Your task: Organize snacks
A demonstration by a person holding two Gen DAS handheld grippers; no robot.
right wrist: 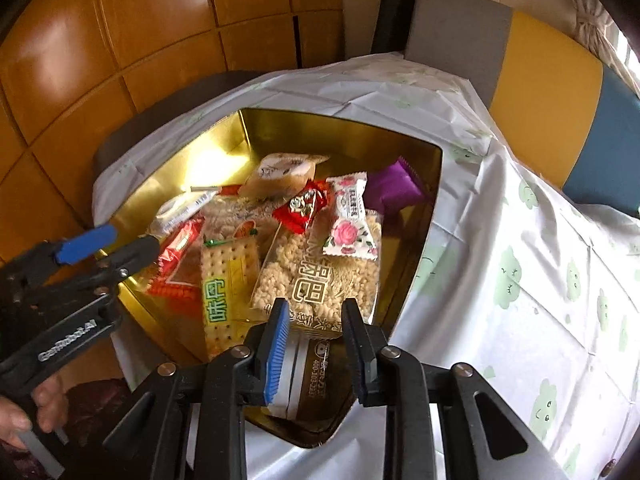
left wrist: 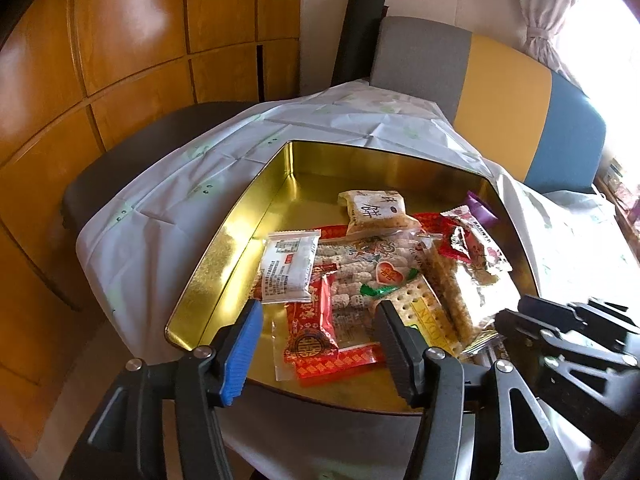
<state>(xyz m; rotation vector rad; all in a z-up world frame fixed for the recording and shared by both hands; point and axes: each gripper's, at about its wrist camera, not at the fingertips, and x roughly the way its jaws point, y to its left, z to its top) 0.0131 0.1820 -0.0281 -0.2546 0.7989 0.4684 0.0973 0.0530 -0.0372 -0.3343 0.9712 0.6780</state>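
The gold tin [left wrist: 224,256] sat open on the white tablecloth [left wrist: 168,184], and every snack lay inside it. The left gripper [left wrist: 316,344] hovered over the tin's near edge, jaws spread wide, nothing between them but the red packet [left wrist: 316,340] lying below on the tin floor. The right gripper [right wrist: 316,344] hung over the tin's near corner, jaws a little apart, and whether they pinched the large rice-crisp bag [right wrist: 320,276] reaching in between them could not be told. A purple packet [right wrist: 394,188] lay at the tin's far right corner.
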